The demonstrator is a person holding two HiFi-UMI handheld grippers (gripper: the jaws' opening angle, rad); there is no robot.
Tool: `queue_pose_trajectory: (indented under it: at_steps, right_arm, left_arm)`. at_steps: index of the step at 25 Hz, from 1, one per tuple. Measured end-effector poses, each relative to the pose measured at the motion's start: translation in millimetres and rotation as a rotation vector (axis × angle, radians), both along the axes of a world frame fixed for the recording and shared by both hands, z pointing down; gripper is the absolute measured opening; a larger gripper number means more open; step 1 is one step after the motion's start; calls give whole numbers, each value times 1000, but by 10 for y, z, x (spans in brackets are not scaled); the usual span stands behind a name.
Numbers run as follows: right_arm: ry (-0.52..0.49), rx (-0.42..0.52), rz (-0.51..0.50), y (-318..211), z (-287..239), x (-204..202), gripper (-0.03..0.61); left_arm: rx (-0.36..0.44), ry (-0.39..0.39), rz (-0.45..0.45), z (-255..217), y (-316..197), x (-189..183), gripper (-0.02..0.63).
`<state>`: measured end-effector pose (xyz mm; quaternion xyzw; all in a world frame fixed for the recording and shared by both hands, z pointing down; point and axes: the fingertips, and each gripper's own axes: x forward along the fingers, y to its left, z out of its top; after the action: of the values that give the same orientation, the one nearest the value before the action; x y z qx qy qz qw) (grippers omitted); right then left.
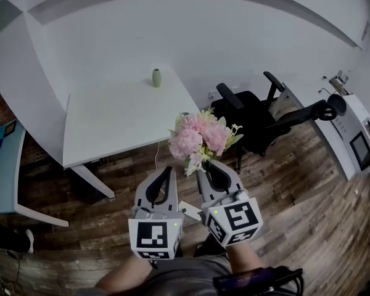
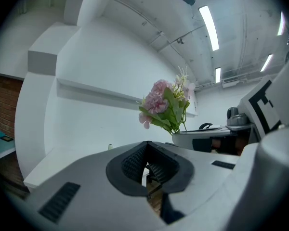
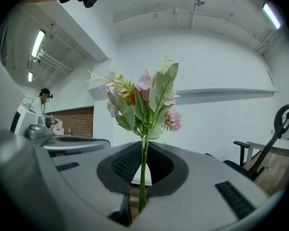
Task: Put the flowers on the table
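My right gripper [image 1: 206, 167] is shut on the green stems of a bunch of pink flowers [image 1: 200, 137], held upright in the air above the wooden floor, just off the near right corner of the white table [image 1: 111, 128]. In the right gripper view the flowers [image 3: 143, 100] rise from between the jaws, stems [image 3: 143, 177] pinched in the slot. My left gripper [image 1: 166, 172] hangs beside it, shut with nothing in it; in the left gripper view the flowers [image 2: 166, 105] show to its right. A small green vase [image 1: 156, 78] stands at the table's far edge.
A black office chair [image 1: 253, 119] stands right of the table, close behind the flowers. A white machine [image 1: 351, 134] sits at the far right. A second pale table [image 1: 3, 177] is at the left. A person [image 3: 41, 102] stands far off in the right gripper view.
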<state>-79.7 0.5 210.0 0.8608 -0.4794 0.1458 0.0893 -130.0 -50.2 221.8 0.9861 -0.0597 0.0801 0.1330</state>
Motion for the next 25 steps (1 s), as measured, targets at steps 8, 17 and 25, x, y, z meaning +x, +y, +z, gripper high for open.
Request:
queue_pose_trajectory:
  at_steps: [8, 17, 25]
  right_arm:
    - [-4, 13, 6, 3, 114, 433, 29]
    - [-52, 28, -59, -61, 341, 1321, 29]
    - [-98, 42, -183, -194, 414, 2155, 29]
  left_arm:
    - [-2, -19, 2, 160, -1, 441, 8]
    - [24, -69, -60, 348, -47, 1335, 8]
    - [56, -94, -152, 301, -76, 2242, 8]
